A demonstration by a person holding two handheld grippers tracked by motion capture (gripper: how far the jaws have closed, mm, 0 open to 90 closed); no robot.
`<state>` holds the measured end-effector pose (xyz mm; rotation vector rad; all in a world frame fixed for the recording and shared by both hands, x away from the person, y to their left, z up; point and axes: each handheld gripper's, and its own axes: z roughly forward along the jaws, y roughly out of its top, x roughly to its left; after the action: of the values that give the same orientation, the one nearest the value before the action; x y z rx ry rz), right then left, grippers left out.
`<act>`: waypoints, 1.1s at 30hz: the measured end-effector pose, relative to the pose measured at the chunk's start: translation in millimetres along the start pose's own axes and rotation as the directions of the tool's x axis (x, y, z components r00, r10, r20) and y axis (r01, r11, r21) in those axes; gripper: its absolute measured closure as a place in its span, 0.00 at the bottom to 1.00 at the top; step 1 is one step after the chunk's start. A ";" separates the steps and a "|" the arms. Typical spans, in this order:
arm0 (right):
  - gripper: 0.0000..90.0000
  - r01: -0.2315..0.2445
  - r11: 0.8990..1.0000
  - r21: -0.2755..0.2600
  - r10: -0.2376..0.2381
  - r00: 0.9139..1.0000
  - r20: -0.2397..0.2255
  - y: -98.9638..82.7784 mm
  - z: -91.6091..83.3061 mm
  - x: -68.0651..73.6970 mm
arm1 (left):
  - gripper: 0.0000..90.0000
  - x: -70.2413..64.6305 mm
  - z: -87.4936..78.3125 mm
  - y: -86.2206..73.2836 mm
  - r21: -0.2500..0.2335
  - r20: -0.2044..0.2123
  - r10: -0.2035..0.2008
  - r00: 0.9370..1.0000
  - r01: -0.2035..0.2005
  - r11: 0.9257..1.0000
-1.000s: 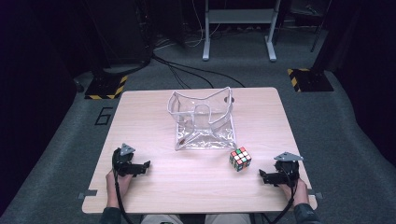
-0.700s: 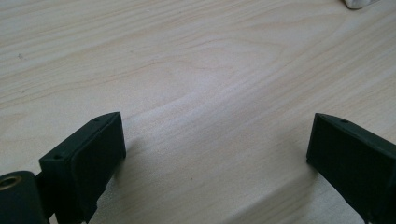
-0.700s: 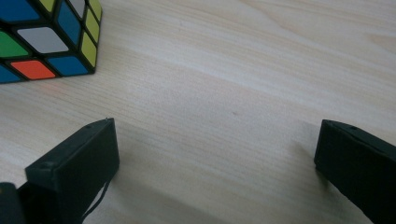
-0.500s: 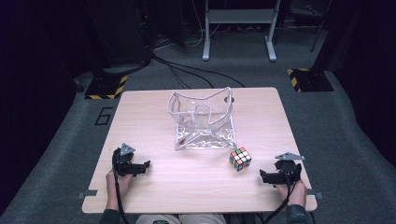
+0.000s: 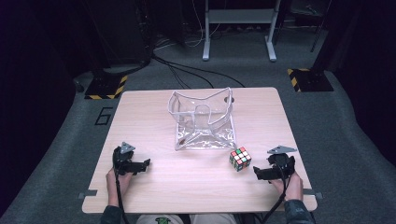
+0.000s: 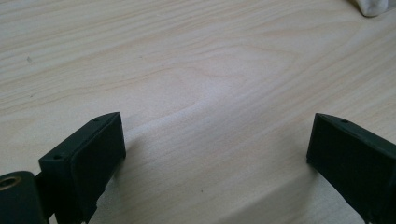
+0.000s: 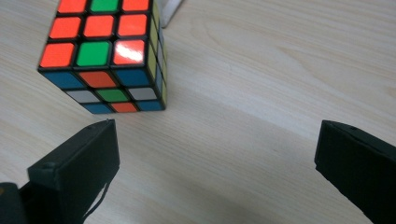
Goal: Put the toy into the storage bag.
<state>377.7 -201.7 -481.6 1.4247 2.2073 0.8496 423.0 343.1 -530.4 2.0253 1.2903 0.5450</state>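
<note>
Cube (image 5: 240, 159), one scrambled puzzle with orange, green, blue and white squares, sits on the tabletop (image 5: 140, 116) just beside my right tool (image 5: 258, 173), near the clear pouch (image 5: 201, 120). My left tool (image 5: 145, 163) and right both gape, gripping nothing. Bare wood lies between them.

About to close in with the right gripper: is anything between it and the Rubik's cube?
Nothing visible. The right gripper is open on the wooden table, and the Rubik's cube sits just ahead of its jaws, toward the left jaw in the right gripper view, with bare wood between. The clear plastic bag lies beyond the cube.
</note>
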 end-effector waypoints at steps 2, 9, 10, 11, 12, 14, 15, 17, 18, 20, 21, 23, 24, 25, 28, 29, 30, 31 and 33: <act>0.00 -0.003 1.000 -0.005 0.002 1.000 -0.010 4.2 -1.1 1.1 | 0.04 1.2 0.8 1.3 0.005 -0.004 -0.003 1.000 0.003 1.000; 0.00 0.030 1.000 -0.008 -0.030 0.998 -0.046 18.9 1.2 11.7 | 0.04 1.5 2.2 2.2 0.004 -0.002 -0.007 1.000 0.007 1.000; 0.00 0.032 0.999 -0.003 -0.032 0.998 -0.058 23.6 1.7 16.0 | 0.04 1.5 2.5 2.4 0.002 -0.002 -0.005 1.000 0.005 1.000; 0.00 0.038 0.999 -0.004 -0.038 0.998 -0.058 25.7 2.1 18.0 | 0.04 1.8 2.9 2.8 0.002 -0.002 -0.001 1.000 0.001 1.000; 0.00 0.049 0.999 -0.001 -0.049 0.997 -0.062 28.0 2.4 19.4 | 0.04 2.2 3.5 3.5 0.002 -0.003 0.004 1.000 -0.004 1.000; 0.00 0.042 0.999 0.002 -0.042 0.997 -0.063 32.1 3.3 23.5 | 0.04 3.6 4.8 4.9 0.004 -0.004 0.005 1.000 -0.005 1.000; 0.00 0.052 0.999 0.003 -0.052 0.996 -0.067 33.8 3.6 24.4 | 0.04 4.2 5.4 5.3 0.003 -0.007 0.005 1.000 -0.005 1.000; 0.00 0.053 0.999 0.002 -0.053 0.996 -0.073 35.4 4.1 25.8 | 0.04 4.8 6.4 6.1 0.001 -0.010 -0.007 1.000 0.007 1.000; 0.00 0.056 0.998 0.007 -0.056 0.996 -0.075 36.9 4.6 27.3 | 0.04 4.8 6.7 6.1 0.000 -0.009 -0.009 1.000 0.009 1.000; 0.00 0.060 0.998 0.012 -0.058 0.994 -0.087 40.8 5.0 30.7 | 0.04 4.8 6.8 6.1 -0.002 -0.010 -0.010 1.000 0.010 1.000; 0.00 0.063 0.998 0.005 -0.063 0.994 -0.090 41.9 5.0 31.3 | 0.04 4.6 6.9 6.1 -0.002 -0.010 -0.013 1.000 0.013 1.000; 0.00 0.050 0.999 0.006 -0.049 0.994 -0.100 43.9 5.2 33.6 | 0.04 4.8 6.8 6.2 -0.002 -0.012 -0.010 1.000 0.010 1.000; 0.00 0.046 0.999 0.008 -0.045 0.993 -0.109 44.4 5.4 34.4 | 0.04 5.0 6.8 6.2 -0.002 -0.014 -0.012 1.000 0.012 1.000; 0.00 0.046 0.999 0.004 -0.045 0.992 -0.117 45.1 6.2 34.7 | 0.04 5.0 6.8 6.2 -0.002 -0.014 -0.012 1.000 0.012 1.000; 0.00 0.030 0.999 0.014 -0.028 0.992 -0.124 46.1 7.4 36.5 | 0.04 5.3 6.7 6.3 0.000 -0.014 -0.013 1.000 0.013 1.000; 0.00 0.035 0.999 0.014 -0.033 0.992 -0.126 46.7 8.5 36.9 | 0.04 5.3 6.7 6.3 0.000 -0.015 -0.014 1.000 0.014 1.000; 0.00 0.036 0.999 0.018 -0.033 0.991 -0.126 47.9 9.5 38.1 | 0.04 5.2 6.7 6.3 0.000 -0.015 -0.015 1.000 0.015 1.000; 0.00 0.035 0.999 0.019 -0.032 0.991 -0.127 48.5 10.0 38.7 | 0.04 5.5 6.8 6.3 -0.002 -0.016 -0.013 1.000 0.012 1.000; 0.00 0.029 0.999 0.025 -0.026 0.992 -0.124 49.0 10.0 39.8 | 0.04 5.7 7.2 6.2 -0.007 -0.019 -0.015 1.000 0.015 1.000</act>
<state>400.7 -147.8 -456.0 1.3844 2.3322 0.9260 434.0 344.1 -530.9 2.0078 1.3125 0.5618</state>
